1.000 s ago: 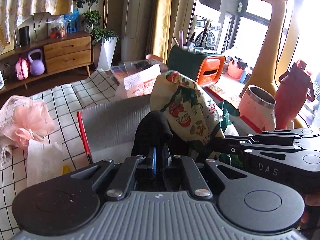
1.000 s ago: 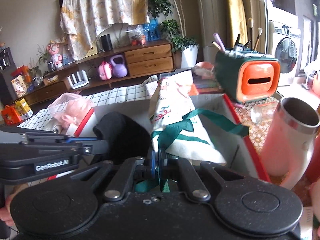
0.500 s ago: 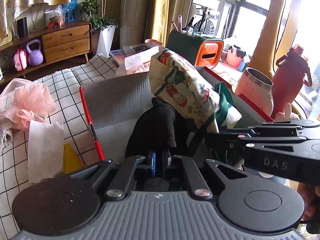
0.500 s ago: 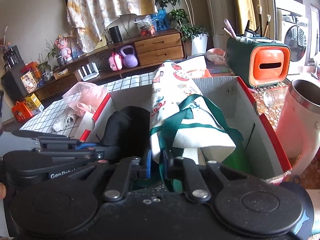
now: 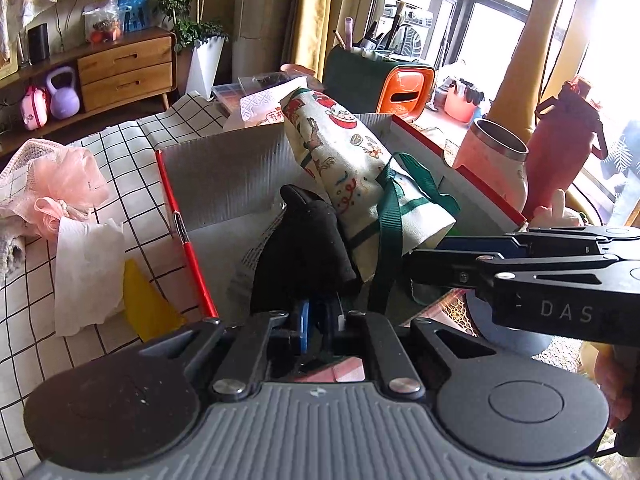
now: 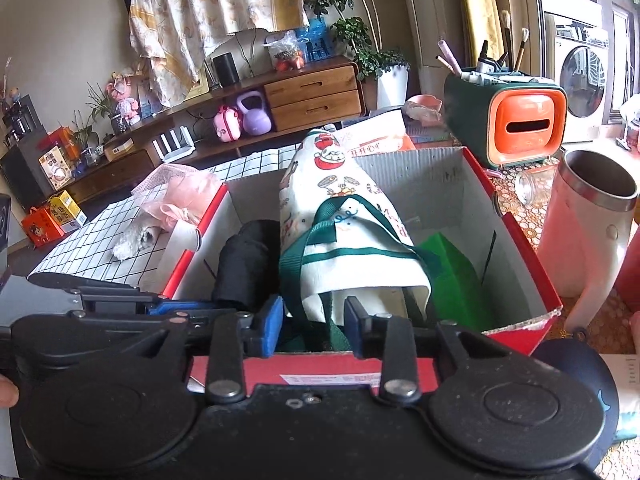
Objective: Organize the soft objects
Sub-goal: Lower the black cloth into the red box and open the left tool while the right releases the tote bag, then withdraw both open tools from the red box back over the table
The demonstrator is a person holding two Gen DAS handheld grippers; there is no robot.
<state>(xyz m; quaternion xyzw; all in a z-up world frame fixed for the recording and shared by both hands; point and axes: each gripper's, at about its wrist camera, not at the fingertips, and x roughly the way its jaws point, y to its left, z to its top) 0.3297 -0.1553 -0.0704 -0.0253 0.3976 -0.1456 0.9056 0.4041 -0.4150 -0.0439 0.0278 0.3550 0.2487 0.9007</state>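
A red cardboard box (image 5: 181, 229) with a grey inside stands in front of both grippers. My left gripper (image 5: 322, 314) is shut on a black cloth (image 5: 304, 248), which stands up inside the box. Beside it leans a rolled printed tote bag (image 6: 340, 208) with green straps, its lower end inside the box (image 6: 520, 240). My right gripper (image 6: 312, 320) has its jaws opening. The bag's bottom edge and a strap hang between the blue pads (image 6: 273, 318), which do not press on them. A green fabric piece (image 6: 452, 276) lies in the box's right half.
On the checked tablecloth (image 5: 132, 140) left of the box lie a pink mesh puff (image 5: 68, 184), a white tissue (image 5: 88, 272) and a yellow piece (image 5: 148, 304). Right of the box stand a pink tumbler (image 6: 588, 232) and a red bottle (image 5: 560, 148). A green-and-orange organiser (image 6: 508, 124) stands behind.
Both grippers came closer to the box, and the black cloth and the tote bag now sit lower inside it. The right jaws, shut on the green strap before, have parted.
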